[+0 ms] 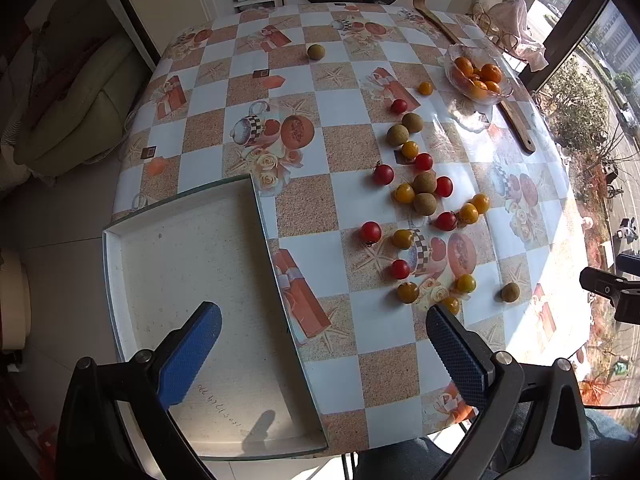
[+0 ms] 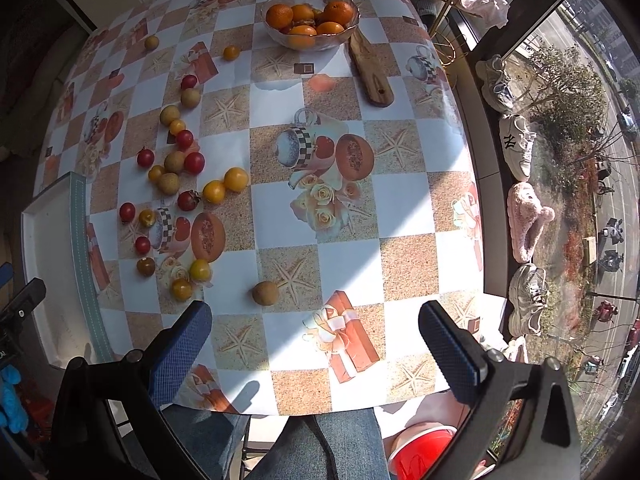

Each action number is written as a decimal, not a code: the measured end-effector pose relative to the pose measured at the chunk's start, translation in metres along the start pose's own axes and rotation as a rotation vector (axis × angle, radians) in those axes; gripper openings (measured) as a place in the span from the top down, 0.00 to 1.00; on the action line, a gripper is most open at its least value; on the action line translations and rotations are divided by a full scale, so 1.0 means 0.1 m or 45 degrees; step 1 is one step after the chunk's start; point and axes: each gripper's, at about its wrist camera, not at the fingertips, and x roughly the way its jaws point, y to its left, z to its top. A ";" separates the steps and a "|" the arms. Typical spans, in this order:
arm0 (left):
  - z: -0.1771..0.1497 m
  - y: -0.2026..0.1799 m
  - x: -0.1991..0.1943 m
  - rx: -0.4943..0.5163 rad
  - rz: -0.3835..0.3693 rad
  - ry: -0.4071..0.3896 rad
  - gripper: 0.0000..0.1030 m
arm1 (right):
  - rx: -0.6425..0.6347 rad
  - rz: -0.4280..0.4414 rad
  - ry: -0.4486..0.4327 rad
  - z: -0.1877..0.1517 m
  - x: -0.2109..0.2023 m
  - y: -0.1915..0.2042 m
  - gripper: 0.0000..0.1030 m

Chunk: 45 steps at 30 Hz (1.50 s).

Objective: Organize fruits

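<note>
- The left gripper (image 1: pixel 322 324) hangs released, jaws wide apart and holding nothing, above the near edge of the white tray (image 1: pixel 120 264), which sits at the tabletop's (image 1: pixel 344 216) left corner.
- The right gripper (image 2: pixel 314 326) is likewise spread wide and empty, over the near part of the tabletop; one brown longan (image 2: pixel 265 293) lies just ahead of its left finger, apart from it.
- The loose fruit (image 1: pixel 424 196) is scattered in a band to the right of the tray, well ahead of the left gripper.
- Counted in the left wrist view: seven red cherry tomatoes (image 1: pixel 371 232), about nine yellow-orange ones (image 1: pixel 405 193), and seven brown longans, one of them alone far off (image 1: pixel 316 51).
- A glass bowl (image 2: pixel 348 34) near the far edge holds oranges (image 2: pixel 279 15); about five show, the rest are hidden under them.
- A long wooden board (image 2: pixel 370 68) lies beside the bowl, its far end cut off in the right wrist view.
- The tray's near corner is hidden behind the left gripper's fingers.
</note>
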 end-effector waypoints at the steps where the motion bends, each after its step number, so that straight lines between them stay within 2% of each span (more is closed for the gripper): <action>1: 0.04 -0.02 0.04 0.014 -0.001 -0.001 0.00 | 0.002 -0.002 -0.002 -0.02 0.02 0.01 0.00; 13: 0.47 -0.34 0.63 0.120 -0.033 -0.030 0.01 | 0.073 0.029 0.037 -0.22 0.54 0.05 0.00; 16: 0.53 -0.37 0.84 0.130 -0.035 0.006 0.13 | 0.078 0.032 0.020 -0.22 0.63 0.05 0.00; 22: 0.55 -0.35 1.09 0.142 -0.011 0.022 0.14 | 0.081 0.060 0.014 -0.18 0.81 0.06 0.01; 23: 0.55 -0.34 1.11 0.146 -0.008 0.021 0.15 | 0.077 0.065 0.016 -0.18 0.84 0.07 0.02; 25: 0.56 -0.32 1.18 0.149 -0.012 0.041 0.26 | 0.064 0.070 0.020 -0.17 0.89 0.10 0.05; 30: 0.55 -0.26 1.29 0.143 -0.005 0.066 0.26 | 0.040 0.080 0.033 -0.19 0.99 0.16 0.12; 33: 0.48 -0.28 1.34 0.168 0.011 0.076 0.26 | 0.019 0.073 0.026 -0.20 1.02 0.22 0.18; 34: 0.45 -0.29 1.36 0.182 0.019 0.080 0.29 | 0.015 0.074 0.026 -0.21 1.03 0.24 0.21; 37: 0.42 -0.29 1.36 0.168 0.013 0.070 0.32 | 0.006 0.077 0.044 -0.21 1.09 0.31 0.34; 39: 0.44 -0.27 1.37 0.143 0.006 0.073 0.35 | -0.004 0.059 0.044 -0.21 1.11 0.34 0.36; 42: 0.43 -0.31 1.35 0.144 -0.031 0.057 0.49 | -0.037 0.032 0.035 -0.22 1.11 0.40 0.46; 44: 0.37 -0.38 1.30 0.168 -0.043 0.039 0.63 | -0.053 0.039 0.027 -0.23 1.09 0.43 0.65; 45: 0.36 -0.43 1.28 0.178 -0.048 0.032 0.75 | -0.059 0.046 0.026 -0.23 1.09 0.46 0.69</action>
